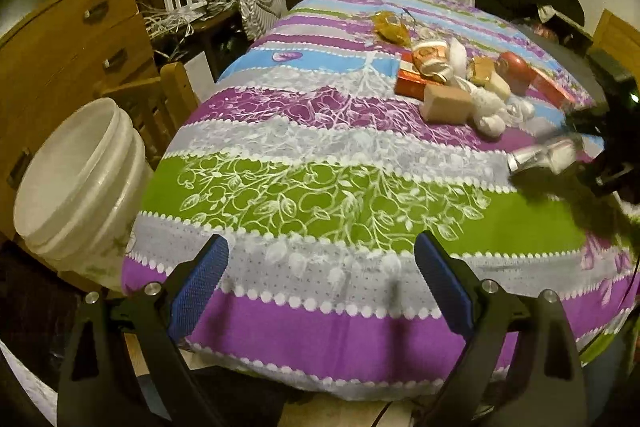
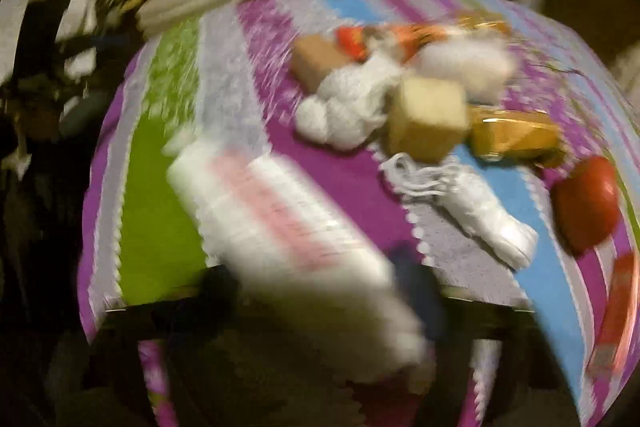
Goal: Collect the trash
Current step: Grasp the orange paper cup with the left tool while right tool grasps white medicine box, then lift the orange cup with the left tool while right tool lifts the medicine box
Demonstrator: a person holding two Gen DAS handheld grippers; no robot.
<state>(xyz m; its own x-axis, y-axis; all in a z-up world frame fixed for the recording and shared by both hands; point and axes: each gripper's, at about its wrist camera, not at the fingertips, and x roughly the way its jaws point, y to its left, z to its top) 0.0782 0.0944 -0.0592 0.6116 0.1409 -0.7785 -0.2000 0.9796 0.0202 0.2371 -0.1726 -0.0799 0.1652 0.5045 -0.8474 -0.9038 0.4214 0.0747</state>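
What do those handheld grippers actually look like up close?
The left gripper has two black plastic fingers shaped like tall triangles with cut-out slots, silver round bolts, and textured blue pads. The right gripper is blurred: dark fingers, a hint of blue.

Left claw – black angular arms, blue textured pads, silver round screws
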